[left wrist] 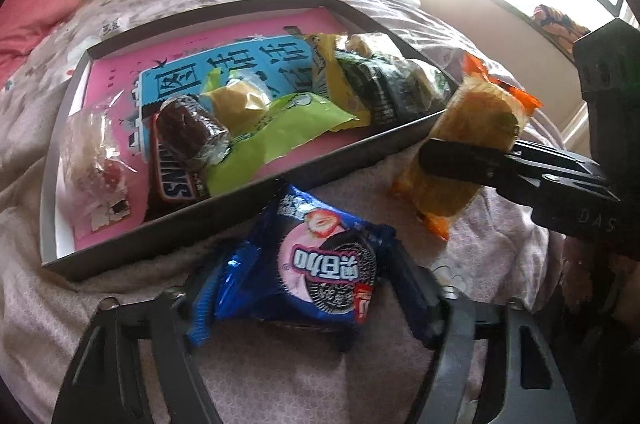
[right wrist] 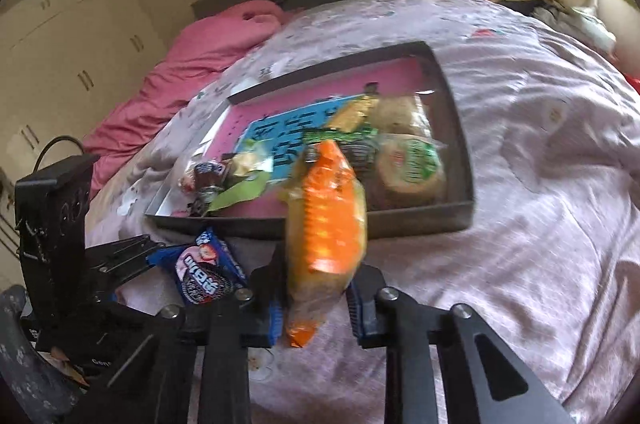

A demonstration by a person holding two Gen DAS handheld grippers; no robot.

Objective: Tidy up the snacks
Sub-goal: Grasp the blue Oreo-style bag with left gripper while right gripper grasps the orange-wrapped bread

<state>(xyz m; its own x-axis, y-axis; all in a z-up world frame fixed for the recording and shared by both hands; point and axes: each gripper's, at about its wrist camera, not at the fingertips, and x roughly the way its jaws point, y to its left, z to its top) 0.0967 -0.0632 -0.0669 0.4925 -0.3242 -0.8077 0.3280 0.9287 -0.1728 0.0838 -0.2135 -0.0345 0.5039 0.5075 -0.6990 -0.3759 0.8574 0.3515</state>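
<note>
Left gripper (left wrist: 304, 288) clamps the Oreo pack (left wrist: 316, 272); right gripper (right wrist: 316, 300) clamps the orange pack (right wrist: 328, 224). Only the left view shows the Snickers (left wrist: 176, 184) (tray (left wrist: 224, 216), 9 o'clock).

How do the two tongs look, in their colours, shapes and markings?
Both tongs are matte black. The left tongs have slotted, wedge-shaped arms joined by silver rivets. The right tongs have the same arms, with ribbed blue pads on the fingers. The right tongs' body carries the pale letters "DAS" in the left wrist view. A black cable loops above the left tongs' housing.
</note>
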